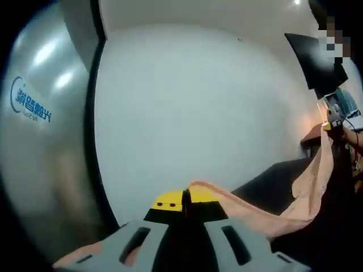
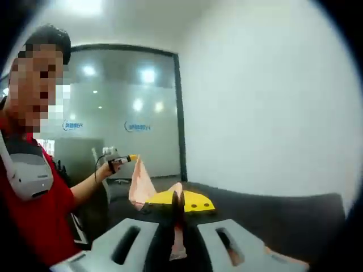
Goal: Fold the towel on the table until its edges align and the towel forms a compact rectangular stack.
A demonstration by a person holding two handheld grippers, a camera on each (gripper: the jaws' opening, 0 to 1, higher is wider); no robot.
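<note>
Now two tongs (image 1: 185, 202) (image 2: 177, 202) pinch one towel (image 1: 300, 195)

Office or meeting-room setting. Frosted glass partition (image 2: 122, 113) with dark framing and a blue company logo (image 1: 32, 102) printed on it; plain white wall (image 1: 198, 113), ceiling lights reflecting in the glass. Dark wall-mounted screen (image 1: 315, 59) at one side, and a dark table (image 2: 272, 212) as the work surface.
</note>
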